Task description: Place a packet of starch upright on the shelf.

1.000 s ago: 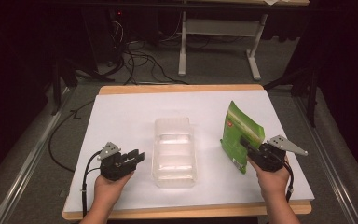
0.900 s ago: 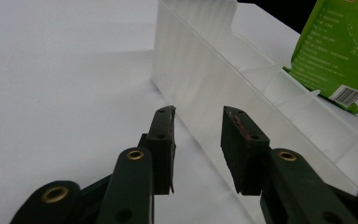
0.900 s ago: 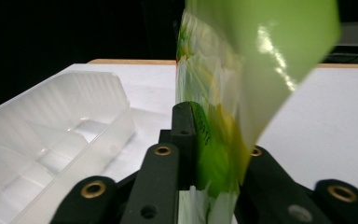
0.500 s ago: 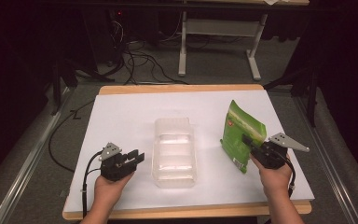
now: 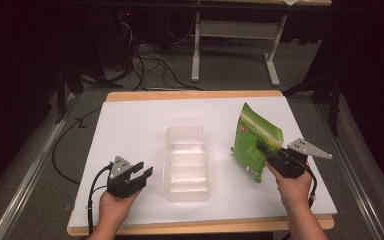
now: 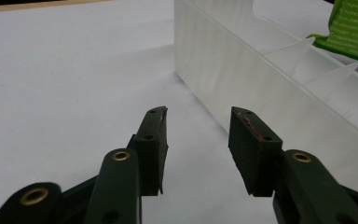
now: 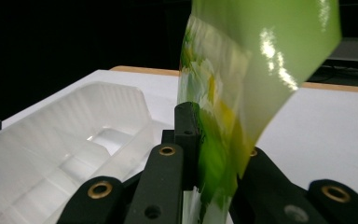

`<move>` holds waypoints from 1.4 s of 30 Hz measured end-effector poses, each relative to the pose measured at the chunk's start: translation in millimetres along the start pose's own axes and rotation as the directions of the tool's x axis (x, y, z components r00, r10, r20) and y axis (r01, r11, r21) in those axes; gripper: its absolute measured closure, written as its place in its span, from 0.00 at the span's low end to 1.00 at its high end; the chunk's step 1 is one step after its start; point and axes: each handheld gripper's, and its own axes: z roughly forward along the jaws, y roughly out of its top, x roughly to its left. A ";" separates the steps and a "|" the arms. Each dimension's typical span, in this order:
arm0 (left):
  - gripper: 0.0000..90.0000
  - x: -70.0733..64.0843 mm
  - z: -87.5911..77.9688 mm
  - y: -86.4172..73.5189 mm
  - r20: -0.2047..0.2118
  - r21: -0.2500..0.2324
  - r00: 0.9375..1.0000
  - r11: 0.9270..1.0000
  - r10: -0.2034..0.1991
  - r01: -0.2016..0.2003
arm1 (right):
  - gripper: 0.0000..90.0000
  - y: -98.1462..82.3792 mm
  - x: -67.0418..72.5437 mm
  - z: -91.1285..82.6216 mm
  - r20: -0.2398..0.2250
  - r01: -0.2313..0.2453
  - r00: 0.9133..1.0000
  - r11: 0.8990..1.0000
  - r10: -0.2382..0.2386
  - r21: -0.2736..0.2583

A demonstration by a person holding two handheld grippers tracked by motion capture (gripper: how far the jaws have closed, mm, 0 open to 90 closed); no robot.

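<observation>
A green snack bag (image 5: pixel 256 134) stands upright at the right of the white table, lifted at its lower edge. My right gripper (image 5: pixel 261 149) is shut on that lower edge; its jaws have just been closing on it. In the right gripper view the glossy bag (image 7: pixel 261 56) rises from between the two jaws (image 7: pixel 214 140). A clear plastic tray (image 5: pixel 186 162) with ribbed compartments lies in the middle of the table. My left gripper (image 5: pixel 143 175) rests left of the tray, open with nothing between its jaws, which have just been opening. In the left gripper view its jaws (image 6: pixel 198 135) point past the tray wall (image 6: pixel 242 70).
The white tabletop (image 5: pixel 130 125) has a wooden rim. Beyond the far edge are dark floor, cables (image 5: pixel 145 65) and a white desk frame (image 5: pixel 230 35). A cable trails from each gripper toward the near edge.
The left jaws stand a little wider apart than before. The right hand and the green bag have hardly shifted. The tray has not moved.
</observation>
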 end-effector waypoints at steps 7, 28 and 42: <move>0.57 -7.6 1.5 -0.5 -0.045 0.014 0.998 0.999 0.037 -0.036 | 0.96 8.2 7.4 0.6 -0.066 0.015 0.998 1.000 -0.016 -0.019; 0.47 -0.6 -4.1 1.2 -0.061 -0.007 0.998 1.000 0.010 -0.010 | 0.96 39.9 43.3 28.7 -0.261 0.094 0.959 0.994 -0.107 -0.062; 0.46 3.5 -5.9 1.1 -0.058 -0.007 0.998 1.000 -0.006 0.005 | 0.96 55.2 50.9 47.0 -0.366 0.117 0.921 0.991 -0.134 -0.070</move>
